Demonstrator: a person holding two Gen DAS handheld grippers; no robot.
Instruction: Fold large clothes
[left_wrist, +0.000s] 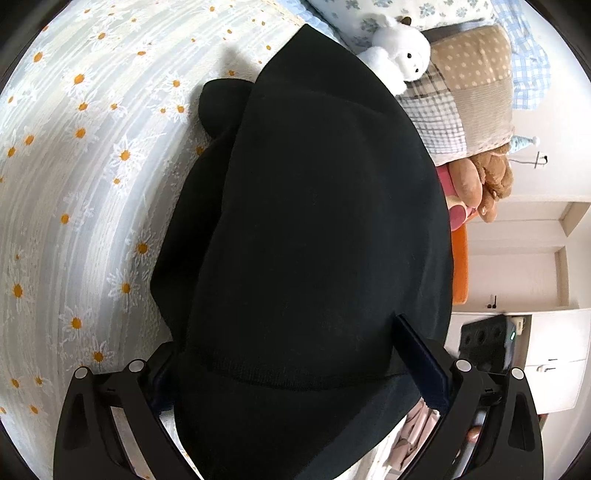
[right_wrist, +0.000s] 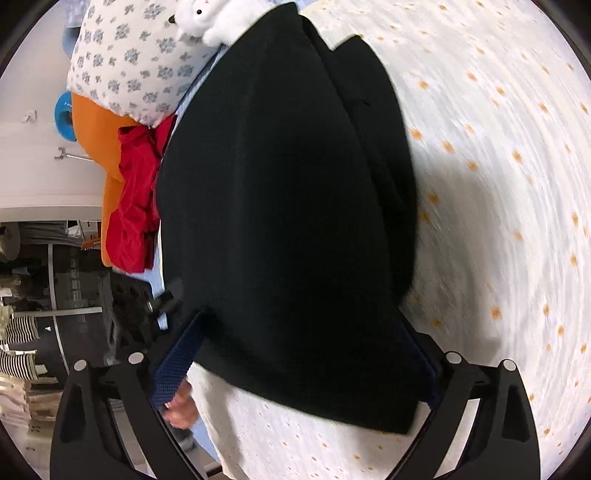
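Between the spread fingers of the right gripper (right_wrist: 295, 354) lies the near hem of a black garment (right_wrist: 288, 206), its jaws standing wide with the cloth passing between them; the pads do not look pressed onto it. The left gripper (left_wrist: 291, 350) also straddles the garment's near edge, where a ribbed band shows, jaws apart; its left finger is buried behind the fabric, so whether it pinches the cloth I cannot tell. From both grippers the garment runs straight ahead, its long axis stretching away toward the pillows (right_wrist: 125, 62) and a white plush toy (left_wrist: 399, 55) at the head of the bed (left_wrist: 74, 184). Both hands sit at the same near end, neither clearly closer. The garment is thick, matte, already doubled lengthwise, with a second layer peeking out along one side. It rests flat on the daisy-print bedspread.
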